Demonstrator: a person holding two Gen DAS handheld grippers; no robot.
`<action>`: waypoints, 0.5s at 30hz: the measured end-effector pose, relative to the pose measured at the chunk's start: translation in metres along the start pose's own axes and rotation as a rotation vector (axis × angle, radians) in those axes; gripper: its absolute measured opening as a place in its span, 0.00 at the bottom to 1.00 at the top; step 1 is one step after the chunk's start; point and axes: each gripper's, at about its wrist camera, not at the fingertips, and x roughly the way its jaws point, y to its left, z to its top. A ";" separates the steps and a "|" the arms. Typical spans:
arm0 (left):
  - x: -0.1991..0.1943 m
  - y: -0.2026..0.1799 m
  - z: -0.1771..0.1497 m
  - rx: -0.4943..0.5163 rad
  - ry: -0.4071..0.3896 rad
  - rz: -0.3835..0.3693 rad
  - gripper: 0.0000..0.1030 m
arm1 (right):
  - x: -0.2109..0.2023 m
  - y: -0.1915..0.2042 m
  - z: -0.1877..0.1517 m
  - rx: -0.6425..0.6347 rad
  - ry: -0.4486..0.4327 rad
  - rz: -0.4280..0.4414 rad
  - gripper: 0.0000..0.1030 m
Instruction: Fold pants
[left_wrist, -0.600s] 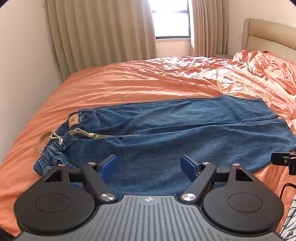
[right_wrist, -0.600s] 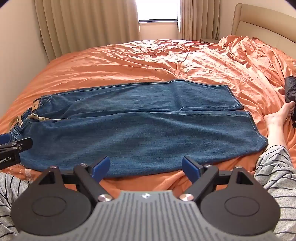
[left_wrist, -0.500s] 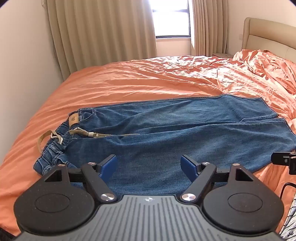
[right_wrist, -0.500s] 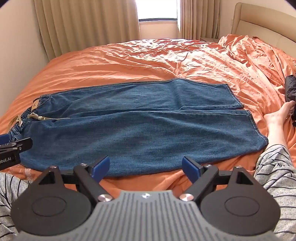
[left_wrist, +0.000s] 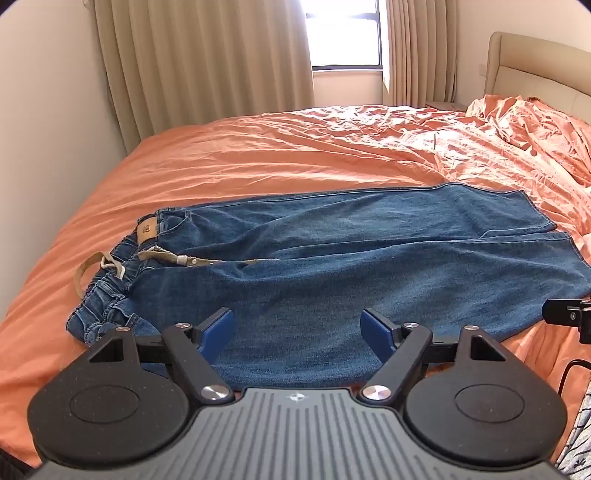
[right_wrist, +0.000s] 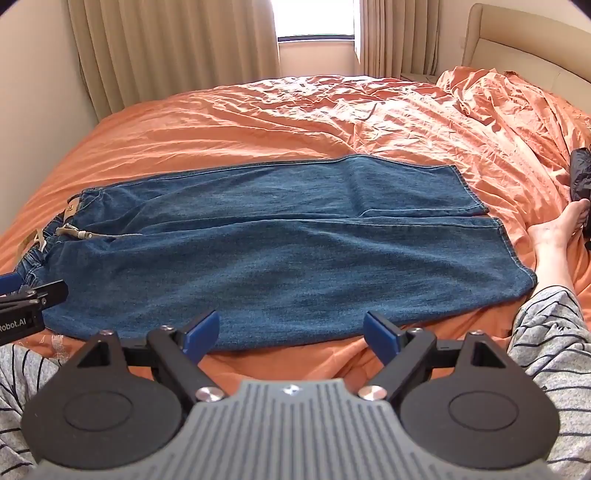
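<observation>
Left wrist view: we see our left gripper spread wide with nothing between its blue pads, hovering over the near edge of the jeans. The jeans lie flat along the near side of the bed, waistband toward its left edge, hems toward the headboard end. Our right gripper is likewise spread and empty, above the orange sheet just short of the denim.

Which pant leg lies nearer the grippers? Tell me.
The near leg of the jeans: it lies toward the open grippers, and its hem reaches further right than the far leg by the curtains.
</observation>
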 end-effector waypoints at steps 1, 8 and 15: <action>0.000 0.000 0.000 0.000 0.000 0.000 0.89 | 0.000 0.000 0.000 -0.001 0.000 0.000 0.79; -0.001 0.000 -0.001 0.004 -0.003 0.002 0.89 | -0.001 0.000 0.002 -0.007 0.000 0.004 0.79; -0.004 0.000 0.000 0.002 -0.005 -0.004 0.89 | -0.003 0.000 0.002 -0.011 0.000 0.005 0.79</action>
